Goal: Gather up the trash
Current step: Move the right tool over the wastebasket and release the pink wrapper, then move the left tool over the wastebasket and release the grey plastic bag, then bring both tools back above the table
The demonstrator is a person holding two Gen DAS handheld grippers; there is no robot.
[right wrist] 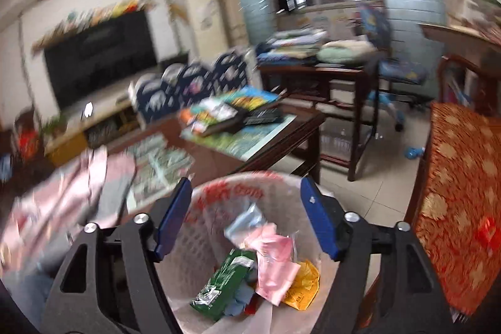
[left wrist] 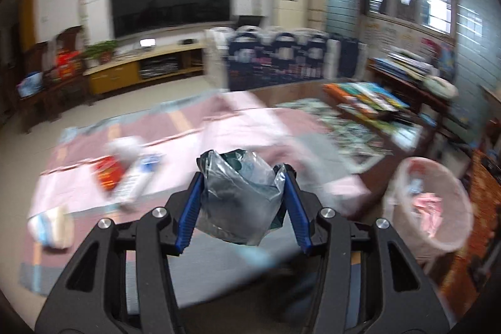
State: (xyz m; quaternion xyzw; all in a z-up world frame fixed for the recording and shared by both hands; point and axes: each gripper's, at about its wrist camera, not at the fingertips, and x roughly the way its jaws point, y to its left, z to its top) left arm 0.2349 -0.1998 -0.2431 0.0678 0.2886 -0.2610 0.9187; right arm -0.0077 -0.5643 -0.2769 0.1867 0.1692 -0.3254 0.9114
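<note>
- Between your left gripper (left wrist: 244, 202) fingers sits a crumpled plastic bag (left wrist: 239, 193), grey-clear with dark green film inside; both blue pads press its sides, so it is gripped, hanging above a pink cloth (left wrist: 250, 127) spread on the counter.
- Judge that bag as very light, soft and slick: it gives under the pads and could slide out or snag. Your hold on the bunched middle looks sound; loose corners would be a poorer place to pinch.
- More trash lies on the pink cloth to the left in the left wrist view: a white wrapper (left wrist: 137, 177) beside a red packet (left wrist: 108, 174), and a pale crumpled piece (left wrist: 51, 227) near the cloth's edge. All are blurred, so I cannot tell what they are; they look light and flat, best taken by an edge or fold.
- Your right gripper (right wrist: 247, 218) has its fingers spread wide with nothing between them, hanging right over the trash bin (right wrist: 203, 240).
- That bin is a pale perforated basket lined with a clear bag. In it you have a green packet (right wrist: 225, 280), pink wrappers (right wrist: 272, 259), a yellow wrapper (right wrist: 303, 284) and a bluish clear piece (right wrist: 242, 224). It looks partly filled, with room left.
- In the left wrist view the bin stands on the floor to the right, beside the counter, well apart from the held bag.
</note>
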